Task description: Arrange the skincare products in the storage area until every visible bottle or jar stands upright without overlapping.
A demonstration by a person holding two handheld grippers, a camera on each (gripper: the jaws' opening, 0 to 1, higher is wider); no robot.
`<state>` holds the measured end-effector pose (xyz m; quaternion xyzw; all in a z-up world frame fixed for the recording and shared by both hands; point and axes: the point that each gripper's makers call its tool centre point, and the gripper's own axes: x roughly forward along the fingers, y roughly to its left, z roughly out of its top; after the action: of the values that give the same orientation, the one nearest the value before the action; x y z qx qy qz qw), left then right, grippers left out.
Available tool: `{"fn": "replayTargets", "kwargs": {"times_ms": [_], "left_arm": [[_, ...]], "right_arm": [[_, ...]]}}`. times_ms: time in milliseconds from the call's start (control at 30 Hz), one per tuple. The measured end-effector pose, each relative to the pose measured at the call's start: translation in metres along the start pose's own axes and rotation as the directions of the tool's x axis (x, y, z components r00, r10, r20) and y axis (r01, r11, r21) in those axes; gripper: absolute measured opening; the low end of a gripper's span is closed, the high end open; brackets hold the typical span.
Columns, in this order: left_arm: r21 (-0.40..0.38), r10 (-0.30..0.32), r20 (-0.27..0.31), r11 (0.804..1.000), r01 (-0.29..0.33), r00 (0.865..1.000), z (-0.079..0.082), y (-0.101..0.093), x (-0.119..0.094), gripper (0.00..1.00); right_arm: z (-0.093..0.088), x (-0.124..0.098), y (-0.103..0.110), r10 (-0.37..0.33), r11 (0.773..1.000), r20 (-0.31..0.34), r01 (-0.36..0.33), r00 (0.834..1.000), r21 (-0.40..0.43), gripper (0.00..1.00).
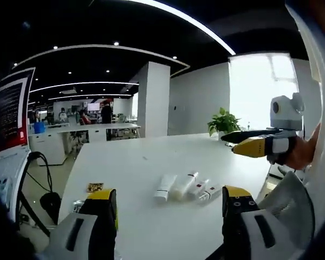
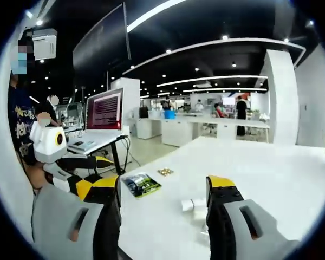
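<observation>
Evidently both grippers, left gripper [image 1: 169, 208] and right gripper [image 2: 162, 195], hung spread and empty over the white table [image 1: 151, 157], so the four white squeeze tubes [image 1: 185, 187] lying flat side by side wanted a low approach, nearest-end tube pinched mid-body first.

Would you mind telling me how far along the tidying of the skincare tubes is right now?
Nothing looks done yet. The four tubes lie flat side by side on the white table, none upright. Nothing is in hand: the left gripper hangs open above the table short of them, and the right gripper is raised off to the side, holding nothing. Left: standing each tube up, spaced apart.
</observation>
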<state>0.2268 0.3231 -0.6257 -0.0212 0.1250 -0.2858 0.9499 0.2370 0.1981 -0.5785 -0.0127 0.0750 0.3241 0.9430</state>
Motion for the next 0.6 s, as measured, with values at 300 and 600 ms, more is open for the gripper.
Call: {"fn": "replayTargets", "kwargs": {"times_ms": [300,600], "left_arm": [[0.004,-0.005,-0.026,1.0,0.005,1.0,0.008,0.012,-0.003,0.83],[0.015,0.019,-0.051,1.0,-0.018,0.999,-0.004,0.024,0.004,0.83]], "right_arm": [[-0.015,-0.002,0.002,-0.013,1.0,-0.027,0.013,1.0,0.014,0.63],[0.01,0.017,-0.011,-0.028,0.999,-0.029,0.027,0.999,-0.031,0.61]]}}
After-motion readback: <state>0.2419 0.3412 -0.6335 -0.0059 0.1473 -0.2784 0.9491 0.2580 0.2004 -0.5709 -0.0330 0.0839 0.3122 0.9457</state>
